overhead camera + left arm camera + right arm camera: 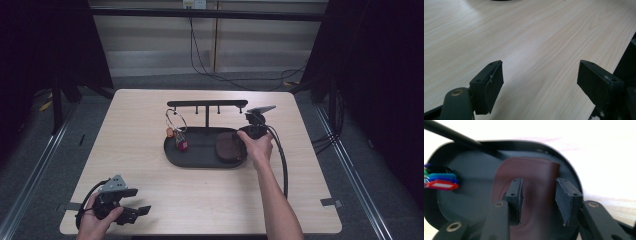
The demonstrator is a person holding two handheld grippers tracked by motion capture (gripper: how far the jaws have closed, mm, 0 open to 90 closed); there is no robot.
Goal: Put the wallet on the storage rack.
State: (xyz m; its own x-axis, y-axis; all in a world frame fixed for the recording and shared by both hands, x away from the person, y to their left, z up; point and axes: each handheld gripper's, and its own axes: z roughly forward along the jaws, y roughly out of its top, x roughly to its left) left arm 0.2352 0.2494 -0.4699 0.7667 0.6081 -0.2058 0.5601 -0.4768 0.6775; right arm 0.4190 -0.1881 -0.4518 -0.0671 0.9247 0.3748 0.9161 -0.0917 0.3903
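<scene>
The right gripper hangs over the right end of the black oval tray, jaws parted and straddling the brown leather piece that lies flat inside it. Nothing is pinched yet; my guess is it's lining up to take hold of that piece. Over at the tray's left end, a bunch of coloured key tags on a wire ring leans near the stand's post, out of the way. The black T-shaped rack rises from the tray's back edge, its pegs bare. The left gripper rests low at the near-left corner, jaws wide, empty, probably parked. Pale wood-grain bench, dark curtains either side, cables trailing along the grey floor behind.
</scene>
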